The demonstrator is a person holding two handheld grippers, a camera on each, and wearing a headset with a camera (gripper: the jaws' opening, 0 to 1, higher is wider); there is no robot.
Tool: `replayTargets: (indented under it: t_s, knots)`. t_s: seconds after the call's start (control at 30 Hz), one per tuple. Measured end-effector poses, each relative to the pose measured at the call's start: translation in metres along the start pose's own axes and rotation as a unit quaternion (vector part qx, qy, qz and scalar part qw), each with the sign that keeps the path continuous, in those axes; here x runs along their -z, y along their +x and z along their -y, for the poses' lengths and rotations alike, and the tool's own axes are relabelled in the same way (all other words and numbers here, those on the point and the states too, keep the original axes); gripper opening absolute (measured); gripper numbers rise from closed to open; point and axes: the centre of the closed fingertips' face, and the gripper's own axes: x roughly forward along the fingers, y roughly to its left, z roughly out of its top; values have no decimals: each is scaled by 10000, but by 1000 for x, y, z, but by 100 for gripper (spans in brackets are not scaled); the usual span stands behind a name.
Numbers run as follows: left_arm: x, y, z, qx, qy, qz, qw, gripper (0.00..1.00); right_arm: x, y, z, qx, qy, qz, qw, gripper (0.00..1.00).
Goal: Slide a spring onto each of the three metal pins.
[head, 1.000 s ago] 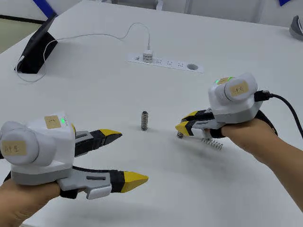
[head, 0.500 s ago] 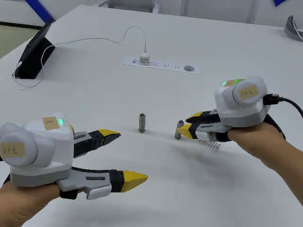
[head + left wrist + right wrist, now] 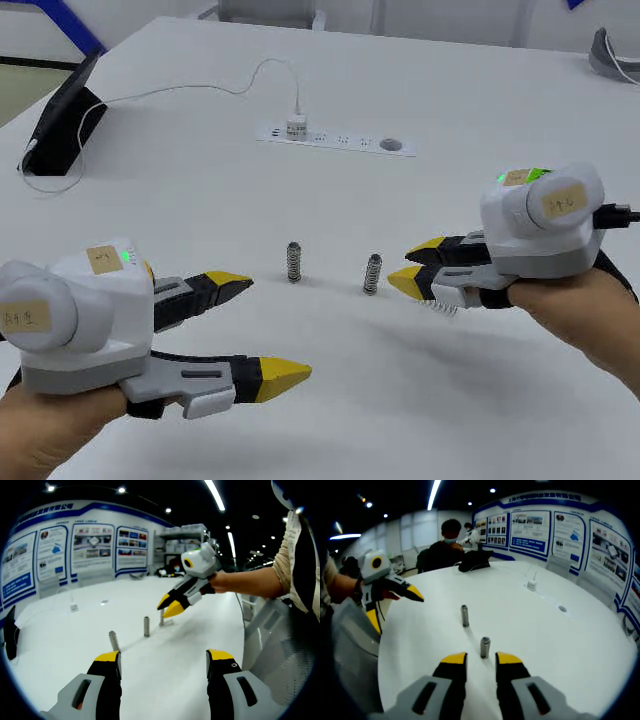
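Drawn back to the right since a second ago, the right gripper [image 3: 402, 266] has left the right pin [image 3: 372, 273], which it crowded then. Its yellow tips now sit just right of that pin, apart from it, narrowly parted and holding nothing. In the right gripper view the same pin stands just beyond the tips. The pin and the spring on it stand upright on the white table [image 3: 200, 200], long axis vertical. The left pin [image 3: 294, 262], a little further left, also carries a spring and stands upright the same way.

A loose spring [image 3: 441, 308] lies flat on the table under the right gripper, partly hidden by it, its long axis running roughly left to right. In the left gripper view a third slim upright piece [image 3: 161, 618] shows below the right gripper; it is too small to tell whether it is bare.

The left gripper [image 3: 280, 330] hovers at the near left, well apart from both pins, jaws spread wide and empty, as before.

Far across the table a power strip [image 3: 330, 140] holds a white charger [image 3: 296, 127] near its left end. The charger's cable [image 3: 200, 88] runs left to a dark device [image 3: 60, 115].
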Motion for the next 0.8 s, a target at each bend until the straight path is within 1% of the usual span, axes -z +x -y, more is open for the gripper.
replayTargets:
  t_s: [0.1, 0.2, 0.37, 0.43, 0.6, 0.8]
  knots:
    - [1, 1, 0, 10, 15, -22, 10000, 70, 4, -6, 0, 15, 3, -9, 10000, 23]
    - [-1, 2, 0, 16, 21, -6, 10000, 70, 8, -13, 1, 59, 15, -21, 10000, 23]
    - [-4, 4, 2, 31, 51, -3, 10000, 70, 16, -21, 4, 129, 88, -33, 9999, 23]
    - [-4, 4, 2, 34, 62, -5, 10000, 70, 20, -22, 5, 146, 98, -50, 9998, 23]
    - [-7, 5, 3, 38, 78, -11, 10000, 70, 35, -25, 11, 217, 219, -127, 9994, 23]
    - [-7, 6, 3, 39, 97, -34, 9999, 69, 46, -25, 19, 243, 291, -193, 9991, 23]
